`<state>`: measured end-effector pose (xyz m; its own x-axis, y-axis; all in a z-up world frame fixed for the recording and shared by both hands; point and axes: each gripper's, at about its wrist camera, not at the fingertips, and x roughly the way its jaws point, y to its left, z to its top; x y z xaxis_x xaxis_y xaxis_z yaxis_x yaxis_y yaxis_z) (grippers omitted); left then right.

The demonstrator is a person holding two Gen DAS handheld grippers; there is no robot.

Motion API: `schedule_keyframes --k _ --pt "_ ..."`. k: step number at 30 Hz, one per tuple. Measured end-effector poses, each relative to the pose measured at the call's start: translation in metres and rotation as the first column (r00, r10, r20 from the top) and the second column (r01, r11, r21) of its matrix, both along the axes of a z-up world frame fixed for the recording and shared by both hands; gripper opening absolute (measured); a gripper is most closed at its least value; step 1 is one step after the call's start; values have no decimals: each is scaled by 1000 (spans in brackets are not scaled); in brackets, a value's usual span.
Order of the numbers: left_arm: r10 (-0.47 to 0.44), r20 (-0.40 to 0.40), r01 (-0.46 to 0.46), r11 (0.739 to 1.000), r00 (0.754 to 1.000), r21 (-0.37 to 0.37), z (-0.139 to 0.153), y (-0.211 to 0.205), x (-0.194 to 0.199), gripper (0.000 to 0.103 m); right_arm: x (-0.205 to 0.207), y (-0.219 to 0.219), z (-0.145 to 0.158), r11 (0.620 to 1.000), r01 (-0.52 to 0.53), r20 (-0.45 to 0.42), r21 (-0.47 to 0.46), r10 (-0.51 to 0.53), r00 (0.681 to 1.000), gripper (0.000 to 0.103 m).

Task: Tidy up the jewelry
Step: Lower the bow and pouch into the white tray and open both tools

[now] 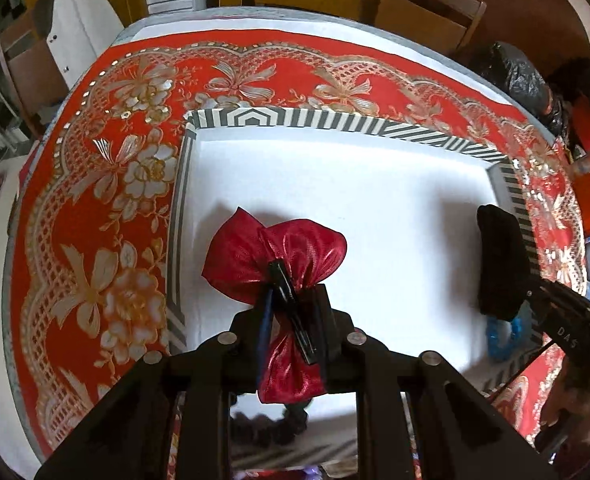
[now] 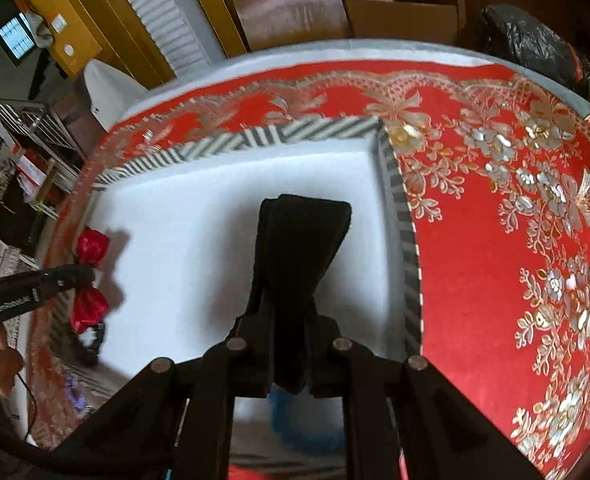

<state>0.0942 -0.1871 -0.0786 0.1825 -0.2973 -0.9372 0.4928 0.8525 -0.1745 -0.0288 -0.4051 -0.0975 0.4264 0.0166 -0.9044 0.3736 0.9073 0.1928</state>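
My left gripper is shut on a shiny red fabric pouch, pinched at its neck and held above the white inside of a striped-rim box. A dark bead bracelet lies under the left gripper on the box floor. My right gripper is shut on a black fabric pouch, held over the right part of the same box. A blue bead bracelet lies below it. The red pouch and left gripper show at the left in the right wrist view; the black pouch shows at the right in the left wrist view.
The box sits on a round table with a red floral cloth. Wooden chairs stand behind the table. A black plastic bag is at the far right. A small purple item lies by the box's near left edge.
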Motion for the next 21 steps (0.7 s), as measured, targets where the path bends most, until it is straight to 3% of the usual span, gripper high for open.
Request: schedule_keyframes --k 3,4,5,11,15,19,21 --pt "-4 -4 4 1000 1000 -10 -2 0 2 16 -1 -6 -3 999 24 2 24 -24 1000 27" --pt "-3 -4 3 1000 1000 -9 -3 -1 4 21 -2 -8 -3 999 32 5 27 -32 999 39" --pt "3 -3 -3 1000 1000 -8 -3 0 5 23 -4 -9 -2 999 37 12 29 -38 999 42" --pt "31 21 -30 999 999 -23 10 13 -2 25 -27 -3 18 998 33 52 46 -36 998 42" --pt "26 58 -25 999 998 -26 27 23 -22 25 -51 16 44 1000 9 81 5 -10 997 44" --pt "26 102 -25 1000 994 -11 41 36 -47 25 -75 36 67 999 5 123 -49 1 992 62" --pt "18 131 -18 1000 991 6 48 43 -63 25 -87 45 78 998 -4 141 -58 12 990 64"
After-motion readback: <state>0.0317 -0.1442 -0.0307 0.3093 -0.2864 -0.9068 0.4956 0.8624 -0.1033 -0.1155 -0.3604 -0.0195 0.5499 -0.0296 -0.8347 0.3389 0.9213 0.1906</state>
